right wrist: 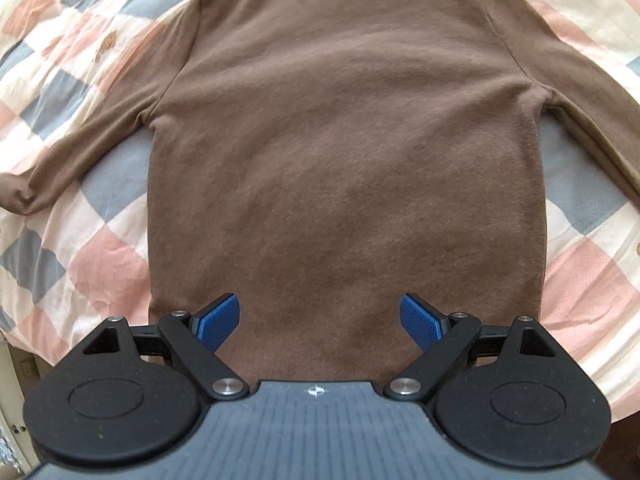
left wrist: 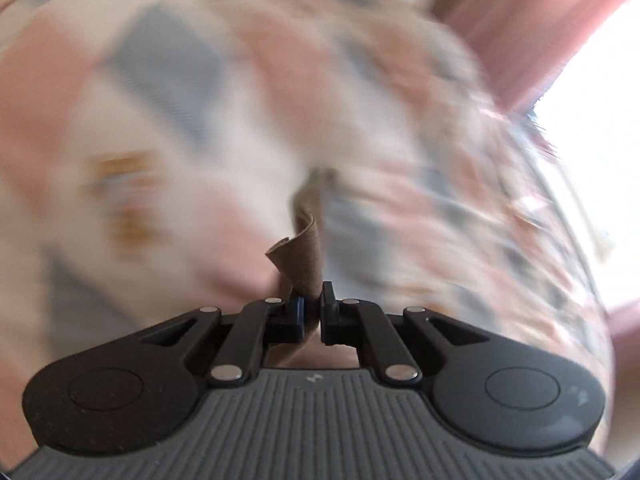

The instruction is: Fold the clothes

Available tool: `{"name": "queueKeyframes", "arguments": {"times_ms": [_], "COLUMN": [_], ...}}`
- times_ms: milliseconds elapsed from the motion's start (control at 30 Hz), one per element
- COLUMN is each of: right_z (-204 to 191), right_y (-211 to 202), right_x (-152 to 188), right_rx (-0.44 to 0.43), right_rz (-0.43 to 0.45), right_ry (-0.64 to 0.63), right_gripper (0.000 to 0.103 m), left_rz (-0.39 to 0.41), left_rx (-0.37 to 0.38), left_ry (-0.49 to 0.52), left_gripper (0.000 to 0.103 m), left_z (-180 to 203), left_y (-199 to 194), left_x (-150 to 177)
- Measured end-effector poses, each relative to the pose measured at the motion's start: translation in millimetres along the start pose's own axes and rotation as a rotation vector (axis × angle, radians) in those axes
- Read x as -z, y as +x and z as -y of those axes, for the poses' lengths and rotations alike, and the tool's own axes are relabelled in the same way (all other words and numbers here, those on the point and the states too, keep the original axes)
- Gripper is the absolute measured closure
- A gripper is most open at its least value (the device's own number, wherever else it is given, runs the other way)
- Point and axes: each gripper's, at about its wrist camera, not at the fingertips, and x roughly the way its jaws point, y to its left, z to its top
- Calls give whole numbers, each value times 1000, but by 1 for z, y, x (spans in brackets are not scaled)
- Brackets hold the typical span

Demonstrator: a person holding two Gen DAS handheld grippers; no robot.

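A brown long-sleeved shirt lies flat on a checked bedspread, sleeves spread to both sides. My right gripper is open and empty, hovering over the shirt's lower hem, blue pads wide apart. My left gripper is shut on a strip of the brown shirt fabric, which rises from between the jaws. The left wrist view is heavily motion-blurred.
The pink, grey and cream checked bedspread covers the bed under the shirt. A pink curtain and a bright window show at the right of the left wrist view. The bed's edge shows at lower left.
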Motion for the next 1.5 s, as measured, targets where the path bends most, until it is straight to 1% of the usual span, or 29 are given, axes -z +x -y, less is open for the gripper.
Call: {"name": "queueKeyframes", "arguments": {"times_ms": [100,133,233,267,300,333,367,400,467,500,533,567,600,667,733,767,800,867,900,933,1000,1067,1100,1133,1233,1367,1433,1500], "right_z": [12,18,41,50,61,73,85,98,127,143,159,175,188,209,214,217,215,209,203,197,188,179,174,170,157,139,150,169], "right_y": [-2,-4,-11,-13,-15,-18,-20,-23,-26,-26,-28,-29,-29,-26,-15,-9,0,21,31,38,51,59,62,59,50,38,8,-21], "right_x": [-5,-7,-15,-18,-21,-23,-26,-29,-34,-37,-40,-44,-48,-57,-76,-86,-96,-118,-127,-135,-151,-165,-171,-173,-179,-186,-183,-176], "right_rx": [-19,-26,-29,-29,-26,-21,-16,-11,-10,-20,-57,-95,-156,-285,-433,-507,-566,-627,-629,-608,-571,-537,-534,-533,-531,-527,-522,-488], "right_rz": [21,31,71,83,95,112,128,146,181,198,219,241,266,312,328,336,327,264,232,213,213,223,227,238,271,314,397,460], "right_ry": [17,23,49,62,78,97,115,137,191,230,276,323,368,446,476,490,500,542,553,551,518,478,443,414,327,210,199,205], "right_gripper": [14,14,14,14,14,14,14,14,15,17,19,21,23,29,43,47,50,51,51,51,51,51,51,57,99,100,100,100], "left_rz": [-20,-40,-136,-183,-236,-288,-337,-406,-542,-595,-617,-624,-624,-609,-574,-549,-520,-460,-431,-403,-365,-347,-341,-338,-336,-320,-306,-299], "left_rx": [184,250,422,460,496,526,524,497,438,403,391,395,396,381,341,315,287,235,210,187,151,122,111,102,87,95,102,112], "left_ry": [173,221,334,369,407,445,479,510,568,584,582,579,581,584,564,551,535,509,501,494,472,447,439,435,417,394,403,408], "left_gripper": [99,98,97,96,89,79,75,74,76,79,79,79,79,79,79,79,79,79,78,78,78,77,77,77,77,77,77,77], "left_z": [87,115,190,210,227,244,254,258,265,258,251,244,237,226,219,213,210,198,192,188,178,170,165,160,148,136,136,135], "left_y": [-6,-5,5,12,21,31,44,57,83,88,86,81,74,62,57,55,53,50,49,50,51,55,55,54,57,53,53,55], "left_x": [27,42,103,127,154,182,212,241,298,318,329,334,335,325,302,289,275,250,237,227,210,198,192,187,181,168,163,157]}}
